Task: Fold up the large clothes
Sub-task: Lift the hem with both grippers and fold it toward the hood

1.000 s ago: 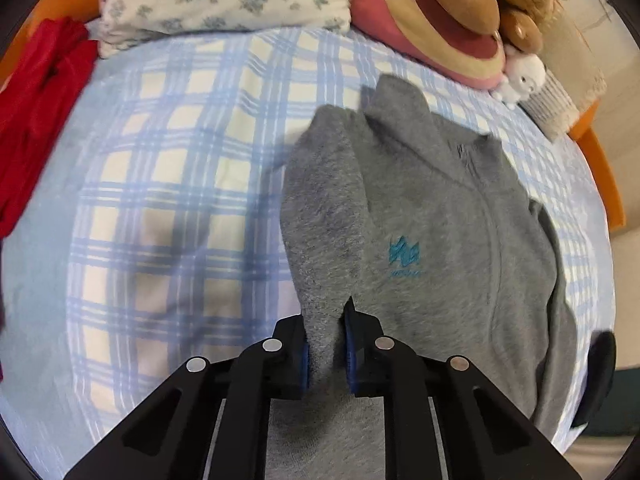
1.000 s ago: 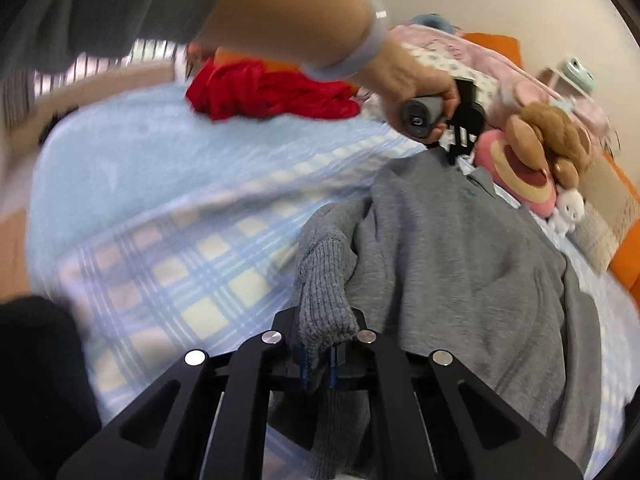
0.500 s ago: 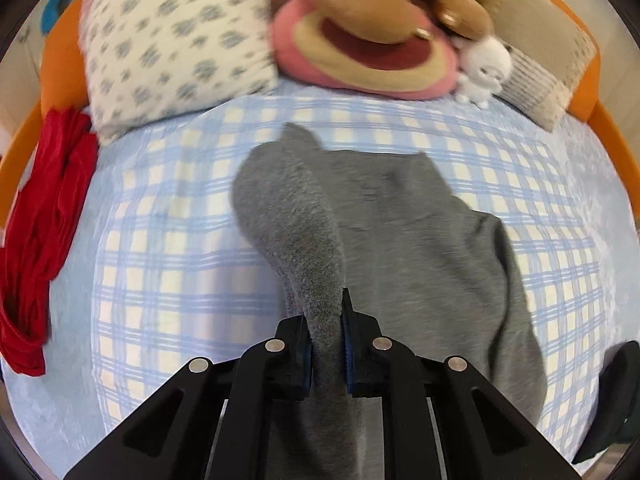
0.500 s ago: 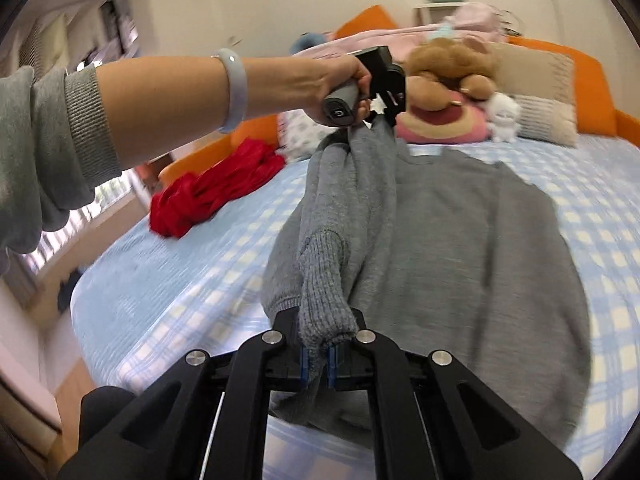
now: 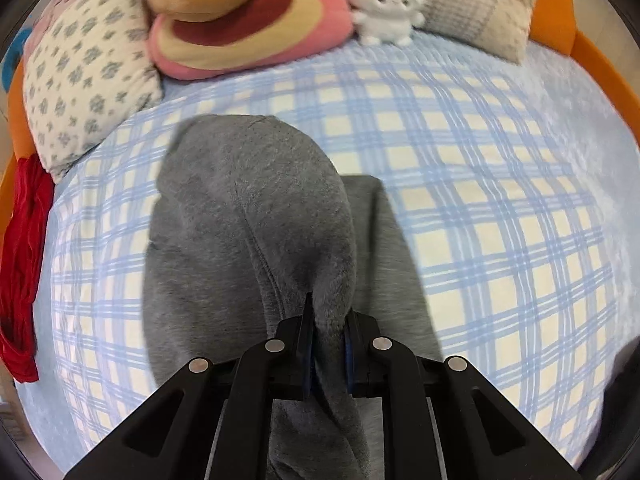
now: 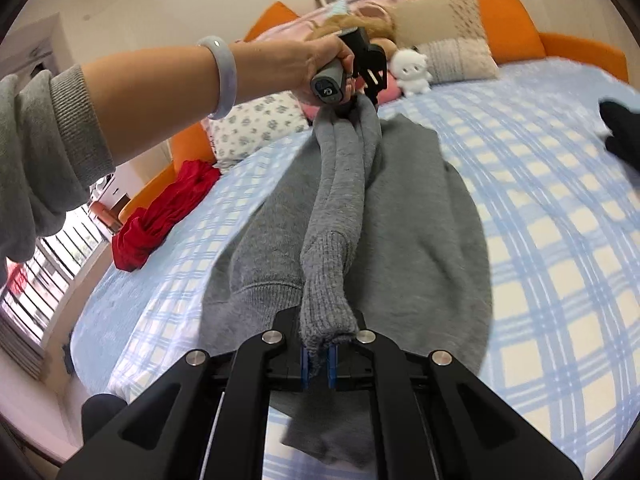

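A grey sweatshirt (image 5: 224, 216) lies on the blue checked bedsheet (image 5: 480, 168), one side lifted and carried over its body. My left gripper (image 5: 327, 354) is shut on a thick fold of the grey fabric near the shoulder. In the right wrist view that same left gripper (image 6: 370, 80), held by a hand with a pale bangle, pinches the top of the raised sleeve. My right gripper (image 6: 318, 362) is shut on the ribbed cuff (image 6: 324, 280) of that sleeve. The sleeve hangs stretched between the two grippers above the sweatshirt's body (image 6: 424, 216).
A red garment (image 6: 160, 216) lies at the bed's left edge, against the orange bed frame (image 6: 580, 48). Pillows (image 5: 84, 68), a pink round cushion (image 5: 248, 36) and a white plush toy (image 5: 388, 0) line the head of the bed. A dark object (image 6: 620, 132) sits at the right.
Both grippers have swept across the bed with the sleeve, folding the sweatshirt's side over its front; the teal logo is now covered. The right gripper has rolled as it moved.
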{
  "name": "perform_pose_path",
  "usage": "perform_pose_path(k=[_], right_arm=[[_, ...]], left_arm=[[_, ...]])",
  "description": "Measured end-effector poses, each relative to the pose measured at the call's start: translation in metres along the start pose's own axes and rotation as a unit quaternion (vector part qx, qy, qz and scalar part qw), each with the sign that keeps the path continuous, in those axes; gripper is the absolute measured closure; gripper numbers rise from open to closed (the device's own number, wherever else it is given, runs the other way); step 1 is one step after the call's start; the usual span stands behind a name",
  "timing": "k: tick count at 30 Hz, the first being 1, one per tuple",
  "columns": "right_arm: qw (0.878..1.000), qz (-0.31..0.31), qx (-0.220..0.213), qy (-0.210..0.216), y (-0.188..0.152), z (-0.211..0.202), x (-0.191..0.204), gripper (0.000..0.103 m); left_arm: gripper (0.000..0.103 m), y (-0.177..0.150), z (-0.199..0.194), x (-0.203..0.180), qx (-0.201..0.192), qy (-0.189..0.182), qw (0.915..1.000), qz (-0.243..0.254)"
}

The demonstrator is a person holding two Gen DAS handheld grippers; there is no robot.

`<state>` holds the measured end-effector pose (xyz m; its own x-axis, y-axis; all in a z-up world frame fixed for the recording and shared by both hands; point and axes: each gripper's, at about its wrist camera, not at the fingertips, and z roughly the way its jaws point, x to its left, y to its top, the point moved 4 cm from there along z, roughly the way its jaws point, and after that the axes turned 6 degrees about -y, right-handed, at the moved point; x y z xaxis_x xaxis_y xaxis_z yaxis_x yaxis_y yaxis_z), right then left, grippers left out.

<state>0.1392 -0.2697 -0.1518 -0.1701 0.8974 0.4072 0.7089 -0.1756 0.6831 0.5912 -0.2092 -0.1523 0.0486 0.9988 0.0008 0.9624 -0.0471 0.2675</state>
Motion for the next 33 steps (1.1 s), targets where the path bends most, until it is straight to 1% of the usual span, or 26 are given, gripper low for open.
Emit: perform_pose_path(k=[5,7,8,9,10,11,14,15,16,17,18,19,20,21,22,24,26,28,29,30,31,32,33], right_arm=[[1.000,0.016,0.009,-0.025,-0.009,-0.001,-0.026,0.096],[0.999,0.018,0.018,-0.040,-0.012,0.002,-0.034,0.096],[0.999,0.018,0.022,-0.045,-0.014,0.003,-0.036,0.096],[0.998,0.017,0.024,-0.048,-0.015,0.004,-0.036,0.094],[0.998,0.013,0.026,-0.051,-0.015,0.005,-0.036,0.093],[0.998,0.006,0.026,-0.058,-0.013,0.005,-0.033,0.093],[0.997,-0.014,0.028,-0.073,-0.014,0.006,-0.026,0.091],[0.996,-0.020,0.030,-0.077,-0.014,0.006,-0.025,0.086],[0.996,-0.025,0.032,-0.082,-0.014,0.007,-0.025,0.078],[0.995,-0.028,0.033,-0.085,-0.014,0.006,-0.025,0.072],[0.995,-0.032,0.034,-0.086,-0.014,0.006,-0.025,0.059],[0.994,-0.037,0.034,-0.092,-0.014,0.006,-0.024,0.045],[0.992,-0.051,0.030,-0.113,-0.015,0.003,-0.024,0.037],[0.989,-0.065,0.025,-0.130,-0.015,0.000,-0.024,0.024],[0.987,-0.071,0.020,-0.144,-0.014,-0.005,-0.027,0.024],[0.987,-0.060,0.015,-0.150,-0.009,-0.013,-0.037,0.024],[0.986,-0.056,0.008,-0.156,-0.001,-0.021,-0.046,0.024],[0.987,-0.058,-0.008,-0.147,0.014,-0.028,-0.047,0.024],[0.989,-0.061,-0.015,-0.136,0.021,-0.028,-0.046,0.023],[0.991,-0.065,-0.018,-0.113,0.031,-0.027,-0.043,0.025],[0.993,-0.072,-0.020,-0.096,0.042,-0.024,-0.038,0.033],[0.994,-0.079,-0.019,-0.072,0.050,-0.021,-0.033,0.038],[0.994,-0.086,-0.013,-0.059,0.058,-0.015,-0.028,0.051]], left_arm=[[0.083,-0.003,0.024,-0.024,0.003,0.020,0.9998,0.006],[0.082,-0.004,0.029,-0.034,0.000,0.030,0.9995,0.012],[0.080,-0.005,0.029,-0.037,-0.003,0.035,0.9992,0.017],[0.071,-0.005,0.028,-0.040,-0.006,0.033,0.9992,0.020],[0.057,-0.006,0.025,-0.043,-0.009,0.023,0.9995,0.021],[0.052,-0.007,0.020,-0.047,-0.013,0.006,0.9997,0.021],[0.050,-0.007,0.002,-0.054,-0.026,-0.028,0.9988,0.030],[0.047,-0.007,-0.009,-0.055,-0.032,-0.043,0.9981,0.031],[0.045,-0.008,-0.018,-0.055,-0.036,-0.060,0.9971,0.031],[0.045,-0.008,-0.027,-0.055,-0.039,-0.076,0.9958,0.033],[0.044,-0.008,-0.039,-0.052,-0.047,-0.085,0.9946,0.036],[0.041,-0.008,-0.051,-0.049,-0.057,-0.087,0.9938,0.039],[0.041,-0.008,-0.057,-0.046,-0.066,-0.090,0.9929,0.042],[0.040,-0.009,-0.067,-0.037,-0.073,-0.094,0.9919,0.044],[0.038,-0.009,-0.072,-0.031,-0.075,-0.096,0.9915,0.044],[0.038,-0.013,-0.080,-0.011,-0.079,-0.106,0.9905,0.039],[0.038,-0.016,-0.079,0.008,-0.075,-0.121,0.9893,0.030],[0.038,-0.020,-0.073,0.027,-0.069,-0.135,0.9882,0.024],[0.038,-0.023,-0.068,0.033,-0.063,-0.142,0.9876,0.023],[0.038,-0.029,-0.062,0.039,-0.055,-0.153,0.9864,0.023],[0.038,-0.034,-0.056,0.043,-0.048,-0.165,0.9850,0.021],[0.038,-0.040,-0.049,0.045,-0.042,-0.179,0.9828,0.021],[0.038,-0.044,-0.043,0.045,-0.037,-0.189,0.9811,0.021]])
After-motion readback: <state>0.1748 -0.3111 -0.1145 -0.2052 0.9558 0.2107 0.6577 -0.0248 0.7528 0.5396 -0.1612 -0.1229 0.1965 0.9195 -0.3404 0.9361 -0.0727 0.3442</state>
